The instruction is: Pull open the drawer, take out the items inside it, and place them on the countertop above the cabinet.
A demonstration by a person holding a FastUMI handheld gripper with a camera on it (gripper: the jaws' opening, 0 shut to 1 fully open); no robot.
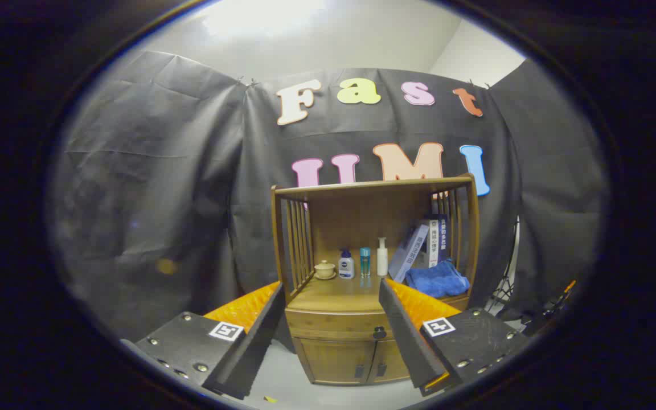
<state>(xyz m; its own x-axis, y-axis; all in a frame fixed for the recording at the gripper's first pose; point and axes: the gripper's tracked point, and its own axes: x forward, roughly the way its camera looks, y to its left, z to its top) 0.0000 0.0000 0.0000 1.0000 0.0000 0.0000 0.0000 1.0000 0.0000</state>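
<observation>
Drawer (336,323) sits closed in the wooden cabinet (373,239), its dark knob (379,333) just ahead of my tool (328,310), between the two fingers; I see the tool released, jaws spread wide and touching nothing. On the desk above the drawer stand a small lidded cup (324,269), a white bottle with a blue cap (346,265), a teal bottle (365,262) and a tall white pump bottle (382,257) — labels too small for me to read; books (426,246) lean at the right, spine writing illegible; a folded blue towel (437,280) lies before them. Two closed doors (353,360) sit below the drawer.
</observation>
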